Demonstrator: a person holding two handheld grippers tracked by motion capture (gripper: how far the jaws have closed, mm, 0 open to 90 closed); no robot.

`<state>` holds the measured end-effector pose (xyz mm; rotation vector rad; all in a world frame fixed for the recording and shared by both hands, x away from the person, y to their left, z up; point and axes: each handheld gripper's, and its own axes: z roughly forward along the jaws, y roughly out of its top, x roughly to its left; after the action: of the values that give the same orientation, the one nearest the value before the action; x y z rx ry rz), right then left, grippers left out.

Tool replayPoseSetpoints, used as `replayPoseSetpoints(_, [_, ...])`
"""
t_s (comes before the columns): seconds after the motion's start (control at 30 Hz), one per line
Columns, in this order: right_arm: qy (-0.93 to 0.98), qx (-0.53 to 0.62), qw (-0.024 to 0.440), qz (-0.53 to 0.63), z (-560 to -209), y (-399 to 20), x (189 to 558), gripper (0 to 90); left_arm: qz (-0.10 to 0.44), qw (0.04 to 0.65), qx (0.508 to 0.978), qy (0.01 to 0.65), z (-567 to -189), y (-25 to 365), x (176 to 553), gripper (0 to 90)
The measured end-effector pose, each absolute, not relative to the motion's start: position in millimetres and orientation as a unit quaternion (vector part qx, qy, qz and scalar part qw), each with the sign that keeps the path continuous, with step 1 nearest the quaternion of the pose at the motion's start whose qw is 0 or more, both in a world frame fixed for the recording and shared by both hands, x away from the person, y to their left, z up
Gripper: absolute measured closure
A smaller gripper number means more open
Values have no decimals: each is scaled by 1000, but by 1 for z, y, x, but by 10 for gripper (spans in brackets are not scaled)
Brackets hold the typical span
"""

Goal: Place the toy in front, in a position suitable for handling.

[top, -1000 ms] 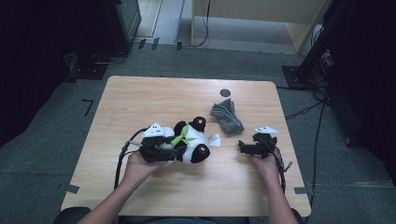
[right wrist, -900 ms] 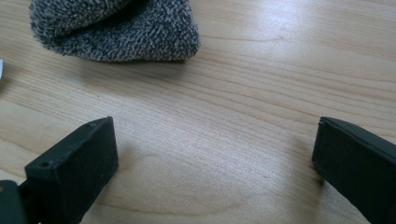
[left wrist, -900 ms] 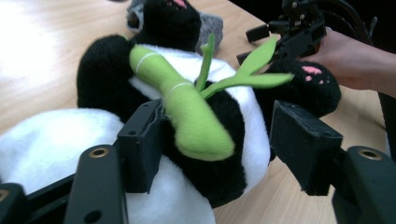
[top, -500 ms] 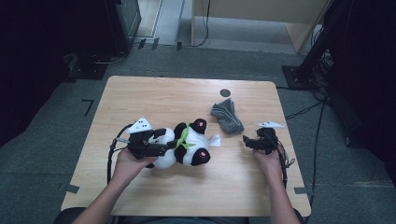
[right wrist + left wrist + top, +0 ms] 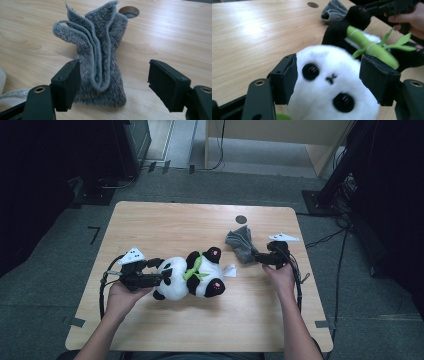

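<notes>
Both grippers are seen low over the wooden table (image 5: 165,227). On the left gripper (image 5: 159,279), the jaws are set around the white head of the plush panda (image 5: 192,277); in the left gripper view the two black pads are pressed against the sides of the face (image 5: 329,82), so the toy is gripped at roughly half opening. Beyond those jaws the panda's black limbs and a green bamboo sprig (image 5: 372,47) are stretched away from the tongs. On the right gripper (image 5: 256,257), the jaws are held partly open, after closing from a wider gap, and the folded grey cloth (image 5: 100,62) is seen between them: its edge lies just beside the left pad (image 5: 67,85), while the right pad is kept well apart from it, so nothing is clamped. A round hole (image 5: 128,11) in the table lies just behind the cloth.
</notes>
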<state>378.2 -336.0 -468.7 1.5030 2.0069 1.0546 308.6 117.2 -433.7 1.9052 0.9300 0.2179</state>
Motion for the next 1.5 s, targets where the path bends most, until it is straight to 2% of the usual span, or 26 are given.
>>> replayPoseSetpoints(0.37, [742,527,187,370,-480,-313,424,250,92,476,784,387,-443,125,300,283])
replayPoseSetpoints(0.57, [752,526,169,360,-495,-307,433,255,78,468,787,394,-447,130,301,273])
replayPoseSetpoints(0.63, [757,524,172,349,-497,-306,434,255,91,466,789,390,-447,131,298,259])
replayPoseSetpoints(0.83, [758,531,159,344,-506,-309,437,263,79,486,783,381,-449,136,294,180])
replayPoseSetpoints(0.9, [760,527,153,347,-509,-308,438,300,66,504,771,384,-452,137,292,160])
replayPoseSetpoints(0.97, [765,520,152,349,-509,-308,438,361,74,483,781,390,-456,133,293,123])
replayPoseSetpoints(1.07, [760,530,126,356,-509,-308,438,496,82,468,791,385,-462,130,294,111])
replayPoseSetpoints(1.2, [763,527,115,356,-506,-307,437,656,52,478,784,391,-469,132,300,106])
replayPoseSetpoints(1.33, [761,531,114,354,-504,-305,436,700,46,483,779,397,-473,132,301,105])
replayPoseSetpoints(1.5, [764,530,124,347,-497,-305,434,711,54,494,782,376,-470,127,296,98])
